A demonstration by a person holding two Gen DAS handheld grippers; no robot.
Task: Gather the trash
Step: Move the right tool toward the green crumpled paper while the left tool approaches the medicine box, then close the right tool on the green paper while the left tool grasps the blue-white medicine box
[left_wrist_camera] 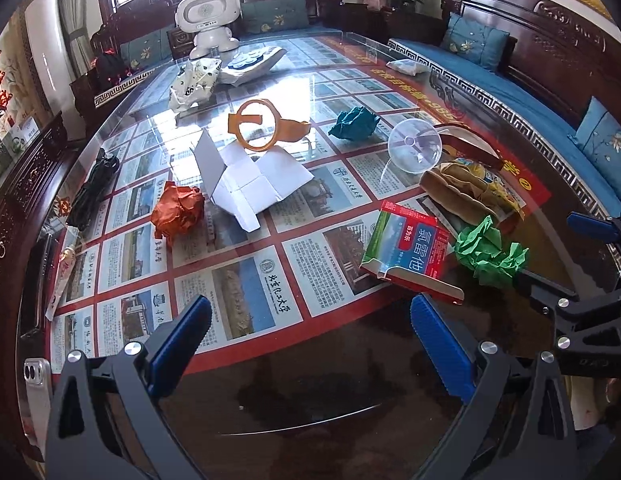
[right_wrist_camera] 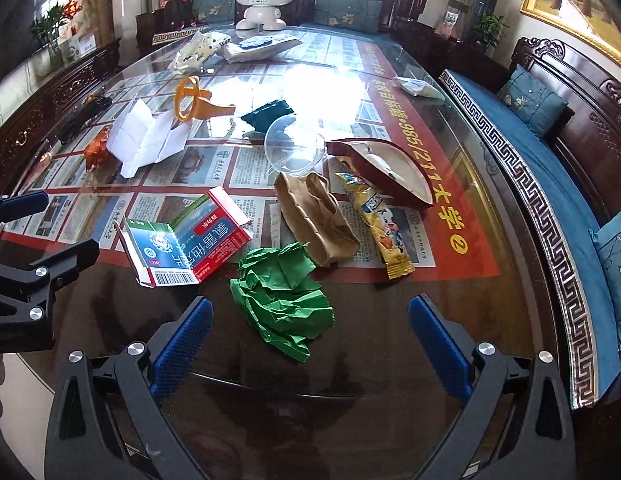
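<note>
Trash lies scattered on a glass-topped table (left_wrist_camera: 310, 380). A crumpled green paper (right_wrist_camera: 280, 296) lies just ahead of my right gripper (right_wrist_camera: 310, 336), which is open and empty. It also shows in the left wrist view (left_wrist_camera: 488, 250). A flattened red, green and blue carton (left_wrist_camera: 406, 252) lies ahead of my left gripper (left_wrist_camera: 310, 336), which is open and empty above the table's near edge. Further off lie a crumpled orange paper (left_wrist_camera: 178, 214), a folded white paper (left_wrist_camera: 254, 178), a teal paper ball (left_wrist_camera: 352, 122), a brown paper bag (right_wrist_camera: 318, 216) and a yellow snack wrapper (right_wrist_camera: 382, 224).
An orange plastic ring piece (left_wrist_camera: 262, 126), a clear plastic lid (left_wrist_camera: 414, 146), a dark red boat-shaped box (right_wrist_camera: 382, 170) and a black cable (left_wrist_camera: 90, 192) lie on the table. A white robot toy (left_wrist_camera: 210, 20) and bags stand at the far end. Carved sofas surround the table.
</note>
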